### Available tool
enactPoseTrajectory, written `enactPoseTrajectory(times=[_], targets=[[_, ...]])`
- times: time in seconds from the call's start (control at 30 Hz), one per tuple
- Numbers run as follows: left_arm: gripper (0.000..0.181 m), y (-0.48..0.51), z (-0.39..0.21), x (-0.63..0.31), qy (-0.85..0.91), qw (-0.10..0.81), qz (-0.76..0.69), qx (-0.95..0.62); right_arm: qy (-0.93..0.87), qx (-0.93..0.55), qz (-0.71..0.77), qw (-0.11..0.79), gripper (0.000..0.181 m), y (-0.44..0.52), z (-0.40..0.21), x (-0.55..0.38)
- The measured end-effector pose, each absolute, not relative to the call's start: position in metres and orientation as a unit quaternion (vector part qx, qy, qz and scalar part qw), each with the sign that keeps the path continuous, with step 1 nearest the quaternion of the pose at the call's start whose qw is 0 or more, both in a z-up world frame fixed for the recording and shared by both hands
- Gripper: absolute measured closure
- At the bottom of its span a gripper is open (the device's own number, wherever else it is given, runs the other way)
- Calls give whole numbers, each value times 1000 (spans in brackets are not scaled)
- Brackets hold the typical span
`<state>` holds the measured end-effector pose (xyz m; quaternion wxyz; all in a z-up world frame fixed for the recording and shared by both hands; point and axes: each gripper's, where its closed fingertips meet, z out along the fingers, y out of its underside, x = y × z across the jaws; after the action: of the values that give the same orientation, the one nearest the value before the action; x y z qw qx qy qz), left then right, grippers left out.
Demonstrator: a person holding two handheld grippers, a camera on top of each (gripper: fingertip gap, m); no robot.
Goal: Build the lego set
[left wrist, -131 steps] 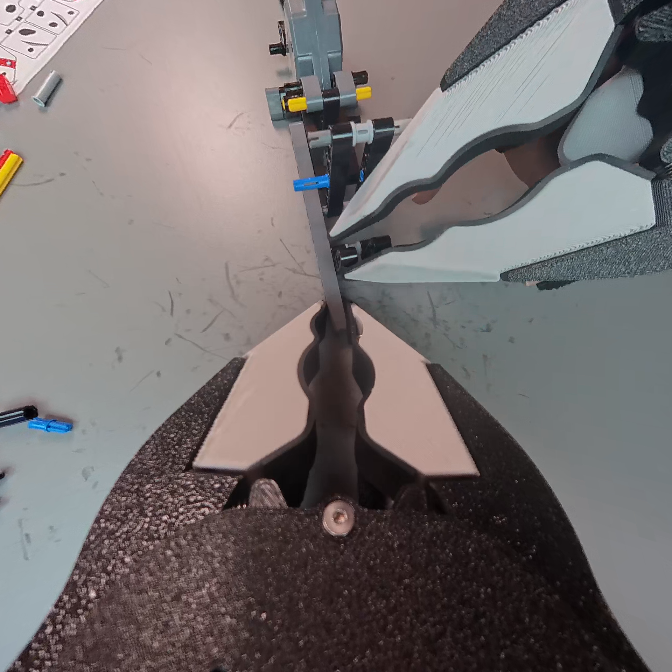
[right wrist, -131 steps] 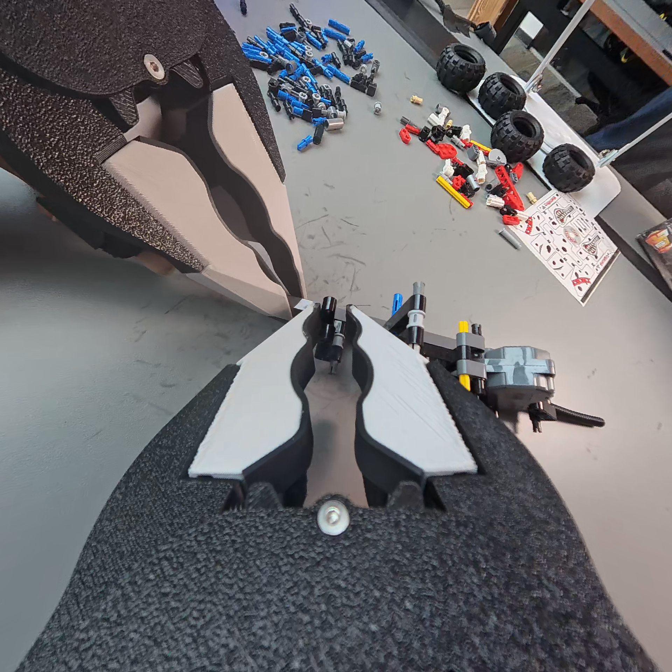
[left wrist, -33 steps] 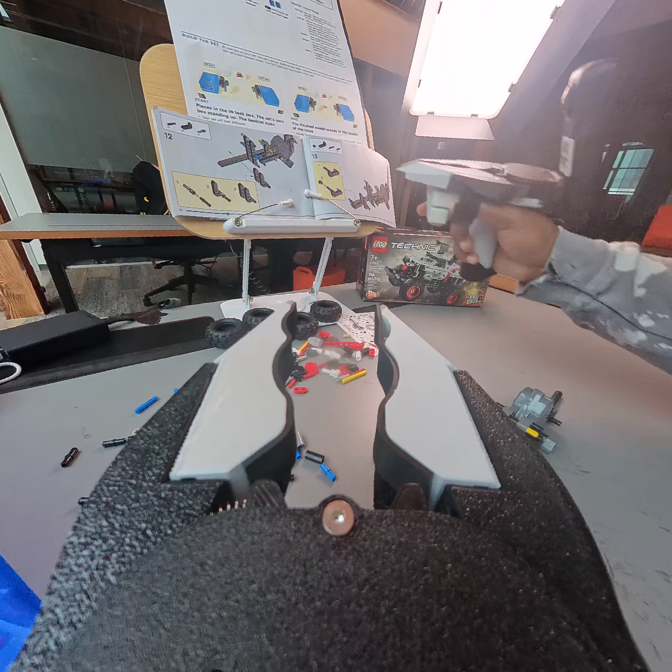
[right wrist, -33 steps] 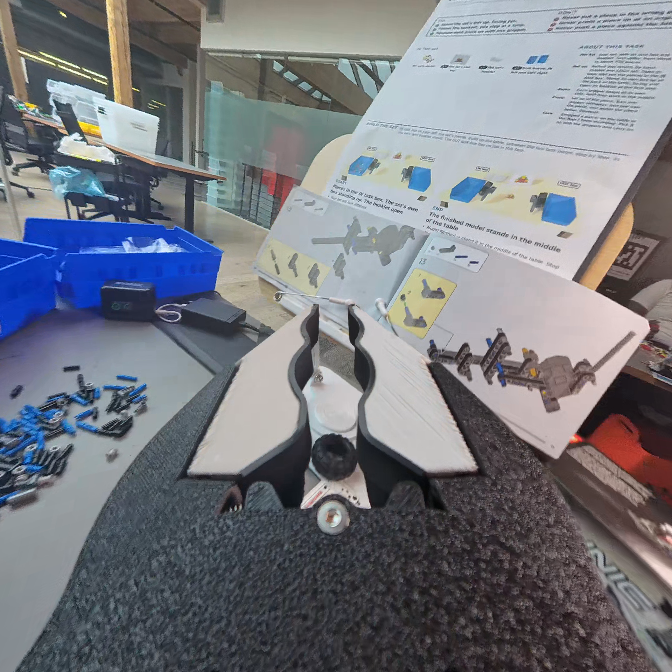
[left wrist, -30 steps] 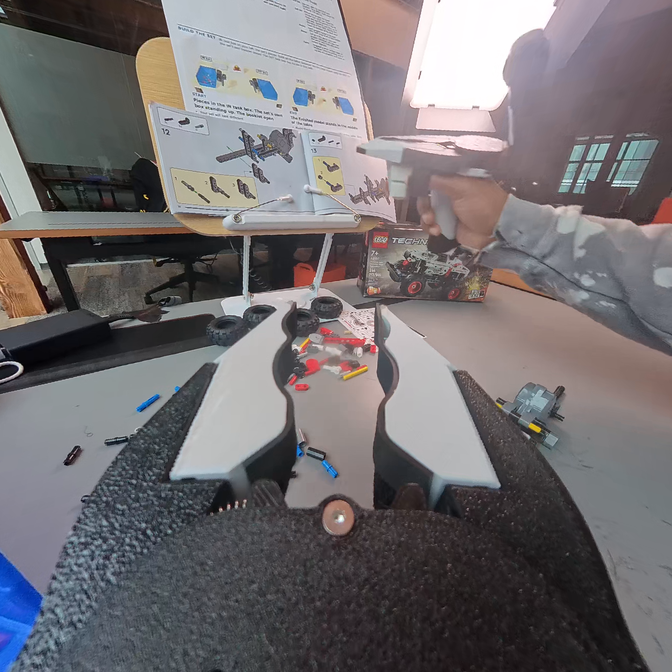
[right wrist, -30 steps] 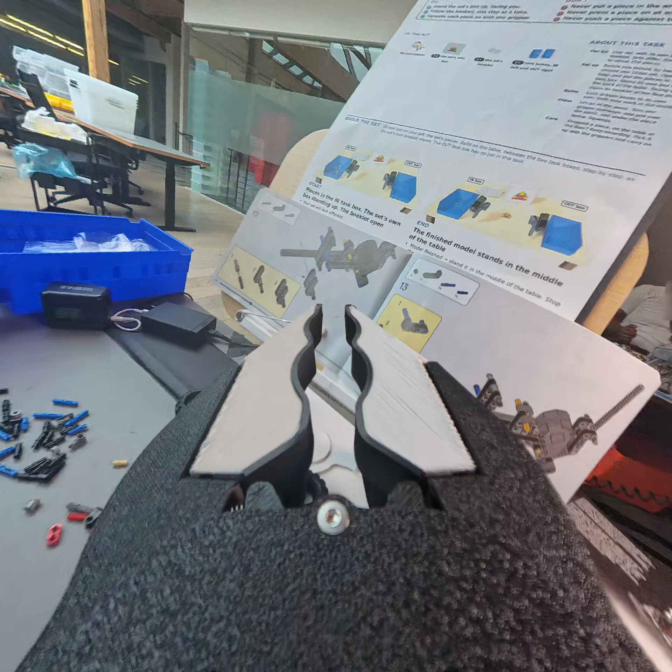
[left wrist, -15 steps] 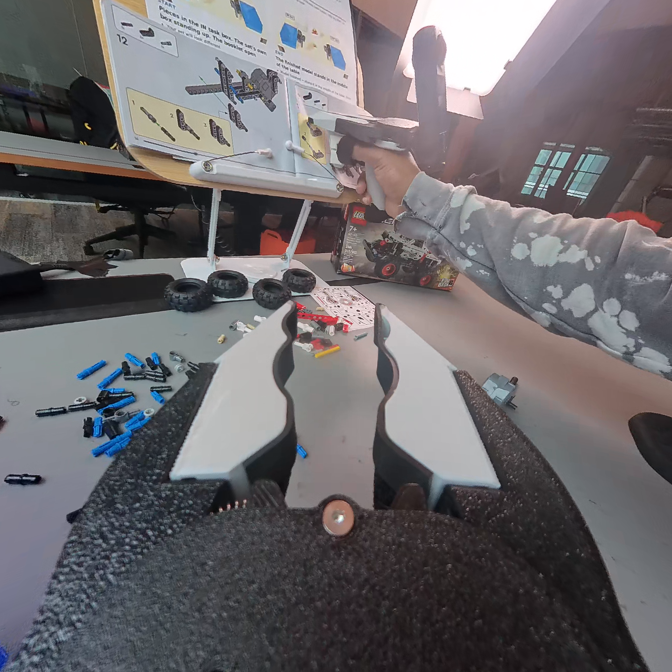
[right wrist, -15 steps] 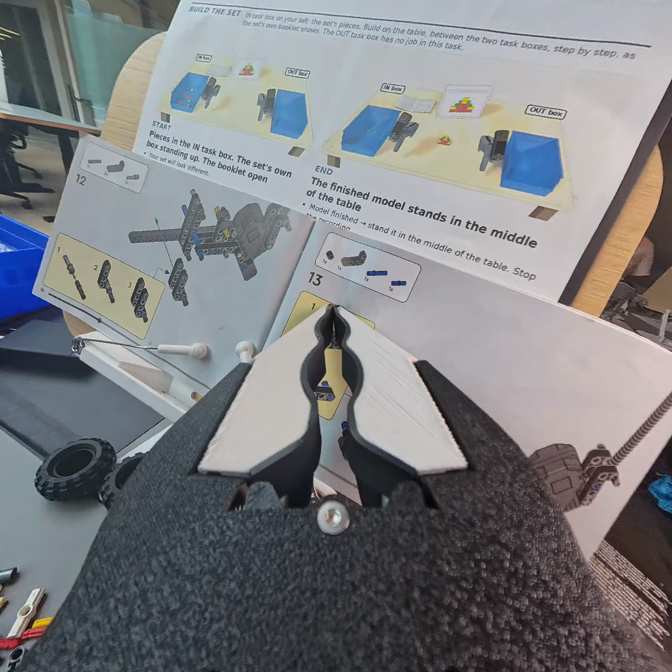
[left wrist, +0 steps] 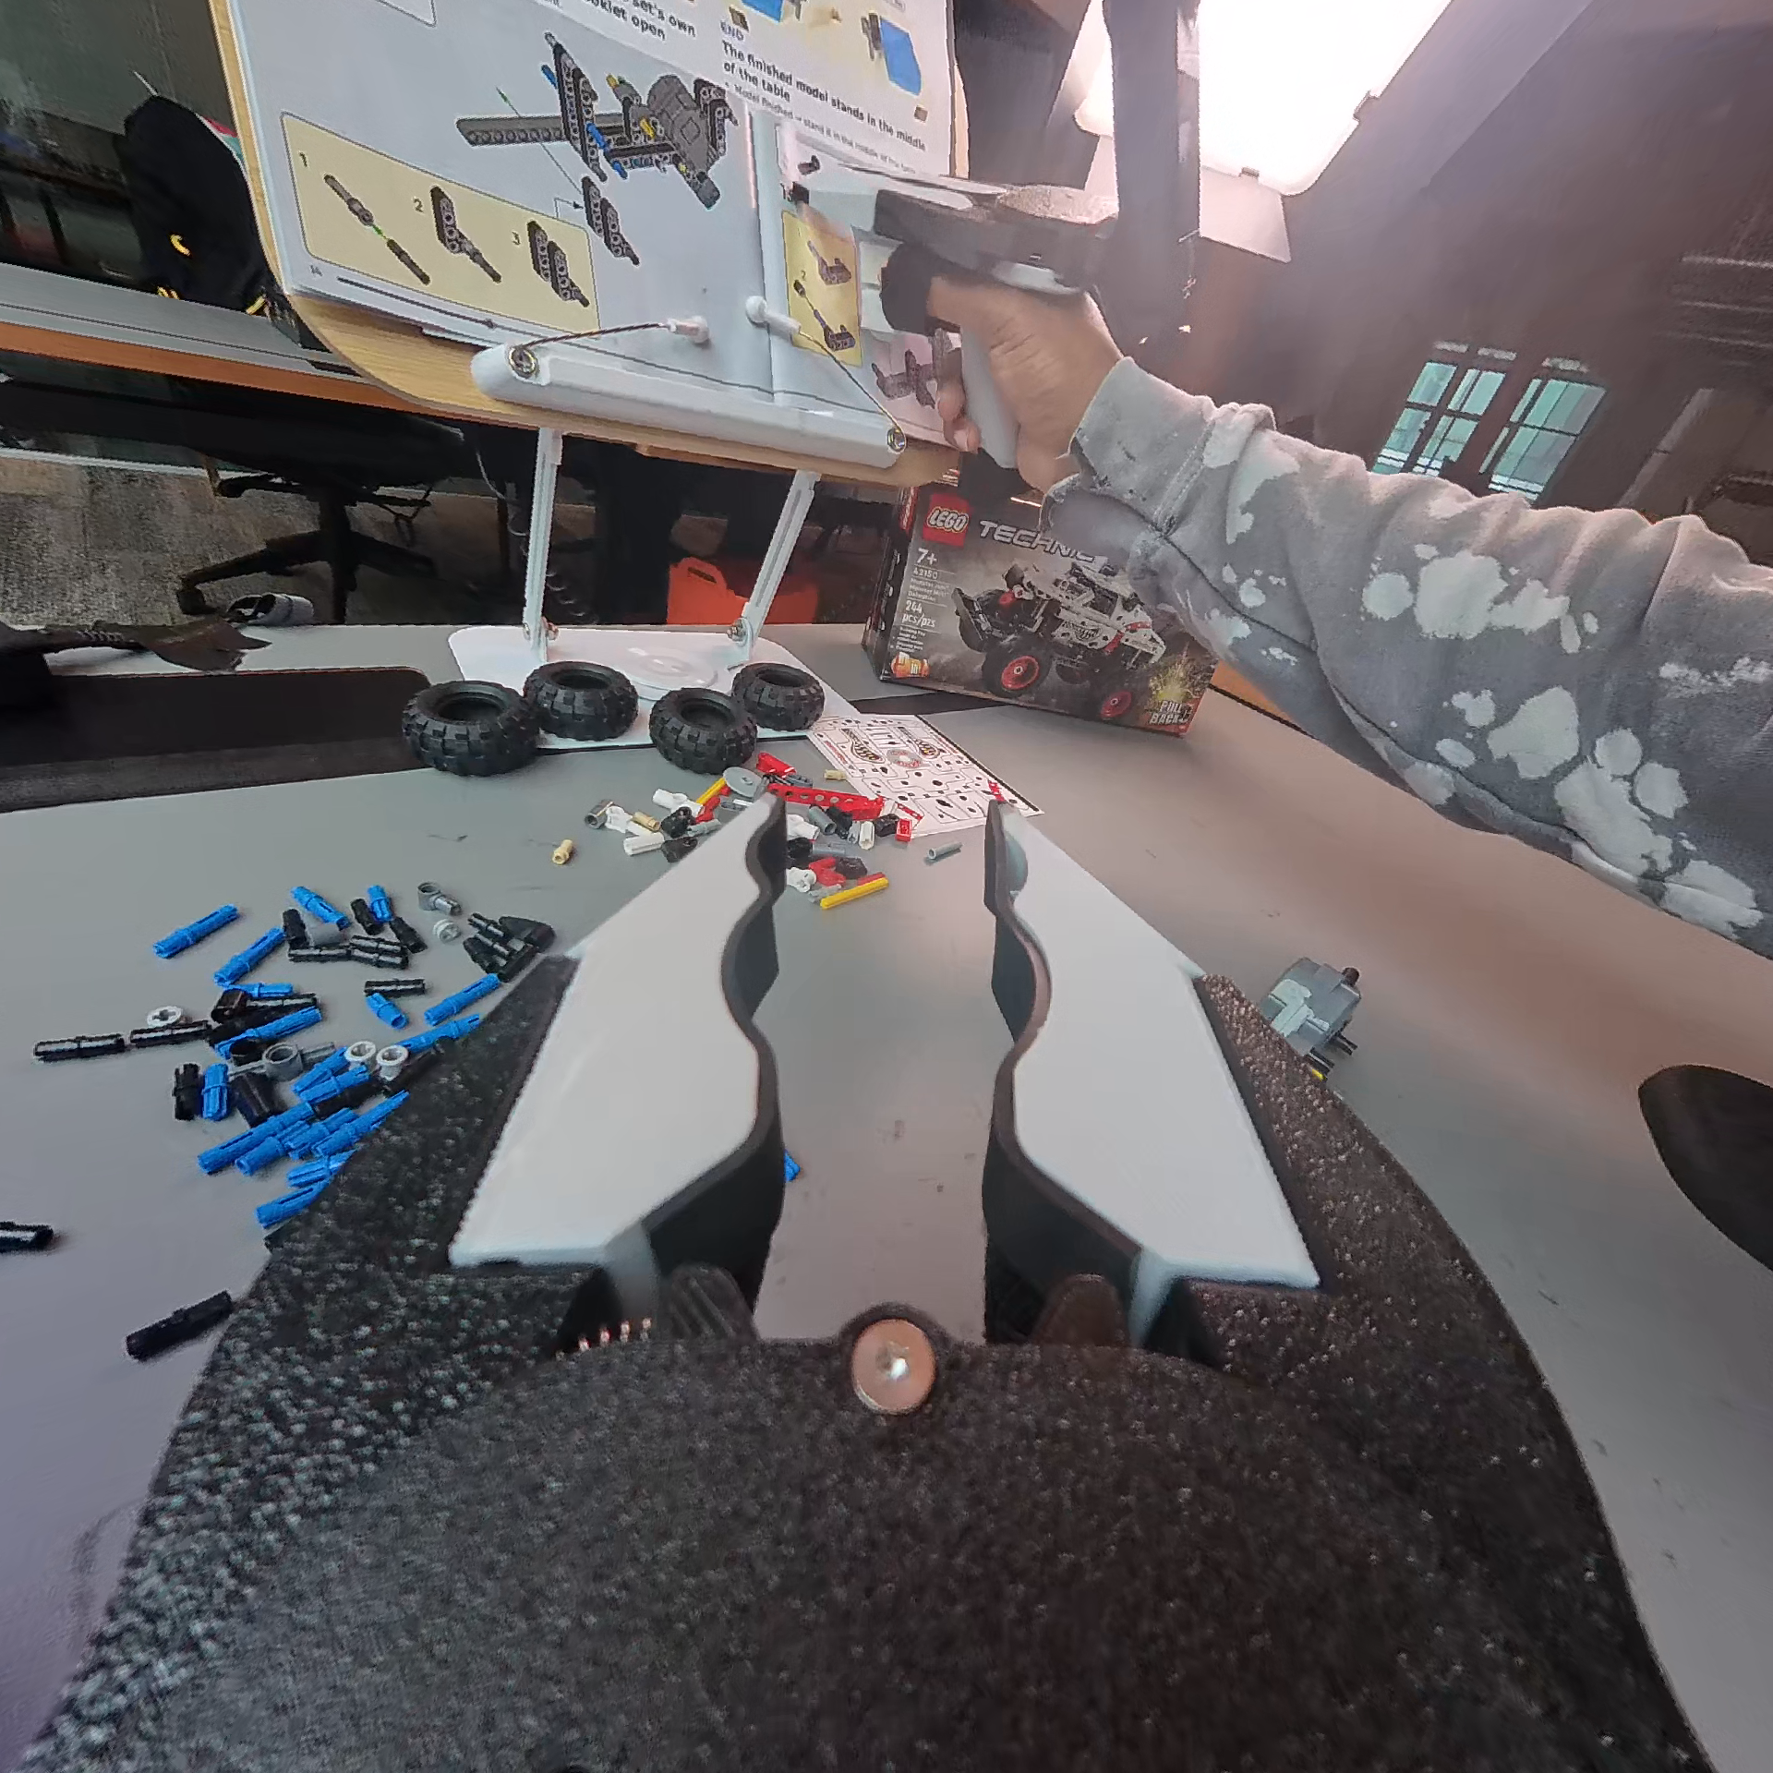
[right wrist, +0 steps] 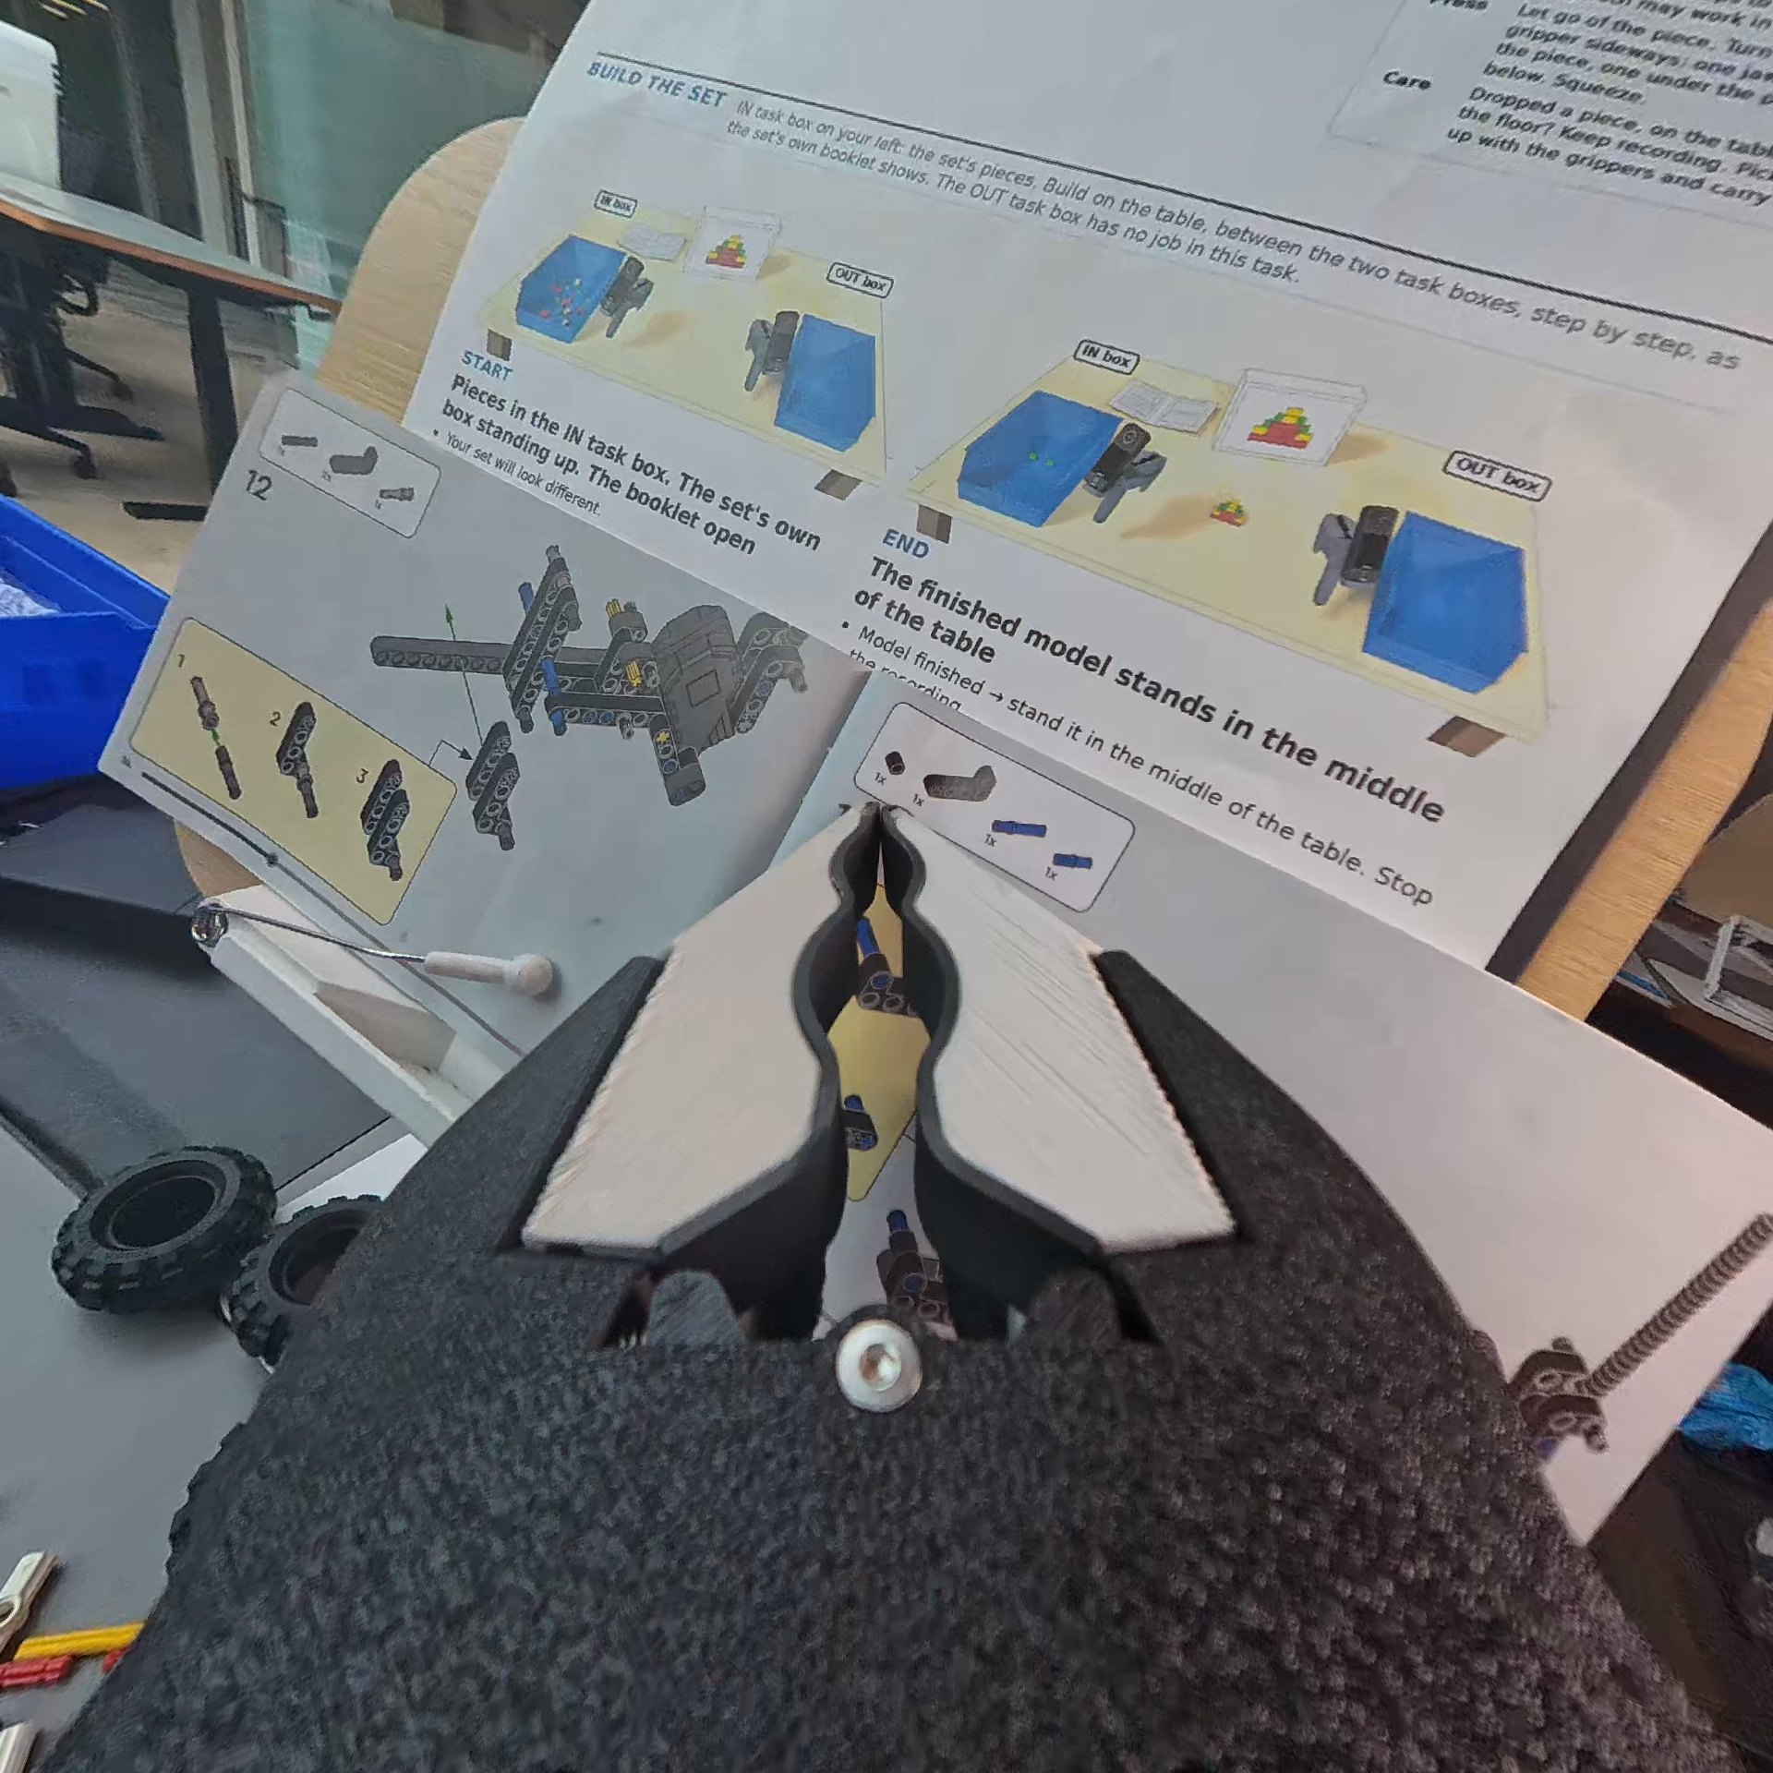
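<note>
My left gripper (left wrist: 887, 825) is open and empty, held above the grey table (left wrist: 1247, 863). The partly built grey model (left wrist: 1314, 1007) lies on the table to its right, apart from both grippers. My right gripper (right wrist: 878, 815) is shut with nothing visible between its tips. The tips are at the upper left of the right page (right wrist: 1295, 1055) of the open instruction booklet (right wrist: 576, 691) on its stand. In the left wrist view the right gripper (left wrist: 815, 201) is raised at the booklet (left wrist: 537, 173), held by a hand in a grey sleeve (left wrist: 1439, 614).
Blue and black pins (left wrist: 288, 1036) lie scattered at the left, and red and mixed pieces (left wrist: 815, 835) lie ahead. Several black tyres (left wrist: 576, 700) stand by the stand's white base. A sticker sheet (left wrist: 911, 768) and the set's box (left wrist: 1036, 614) are behind. A blue bin (right wrist: 58, 652) is far left. My hands' fingertips stand some 40 cm from each other.
My right gripper has closed and moved up to the booklet's right page. My left gripper has stayed open while its view has swung left and down over the pin pile.
</note>
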<state>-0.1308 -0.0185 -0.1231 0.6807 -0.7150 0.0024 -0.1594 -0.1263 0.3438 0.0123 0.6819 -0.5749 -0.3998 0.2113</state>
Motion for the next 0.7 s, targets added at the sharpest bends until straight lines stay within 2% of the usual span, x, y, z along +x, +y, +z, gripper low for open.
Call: enactPoseTrajectory(times=[0.7], targets=[[143,-18,-128,-128,17,672,-136,-727,-402,-581,185,683,181,352,13,-112]])
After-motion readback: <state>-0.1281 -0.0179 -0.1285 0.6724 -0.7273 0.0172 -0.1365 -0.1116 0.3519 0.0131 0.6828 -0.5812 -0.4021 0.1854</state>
